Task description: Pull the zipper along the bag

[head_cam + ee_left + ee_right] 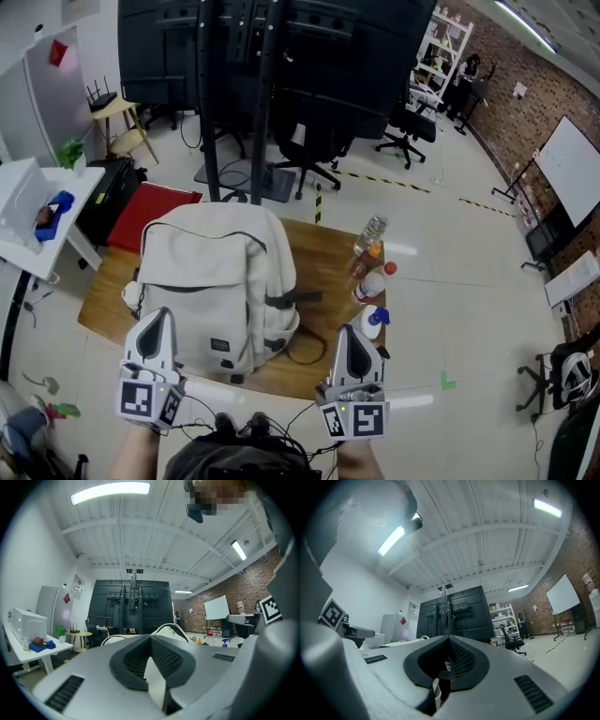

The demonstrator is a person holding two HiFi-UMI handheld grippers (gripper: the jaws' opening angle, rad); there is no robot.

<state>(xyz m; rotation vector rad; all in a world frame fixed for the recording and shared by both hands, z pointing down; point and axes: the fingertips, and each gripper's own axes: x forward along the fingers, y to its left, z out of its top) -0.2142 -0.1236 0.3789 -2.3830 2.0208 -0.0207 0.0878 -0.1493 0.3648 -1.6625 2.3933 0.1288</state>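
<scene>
Our left gripper (157,317) sits at the bag's (217,281) near corner, and our right gripper (349,331) is just beside the bag. Both pairs of jaws are pressed together, empty.

Bottles (371,267) stand at wood table's (323,246) rt edge. Office chair (314,141) behind table, red mat (148,214) on floor left, stool (117,117) back left, whiteboard (574,169) far rt.

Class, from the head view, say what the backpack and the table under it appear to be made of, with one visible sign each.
Backpack: likely woven canvas-type cloth, off-white and matte; it slumps softly and shows stitched seams. Table: looks like wood or wood-look laminate, brown with a slight sheen; which one, the view leaves open.
</scene>
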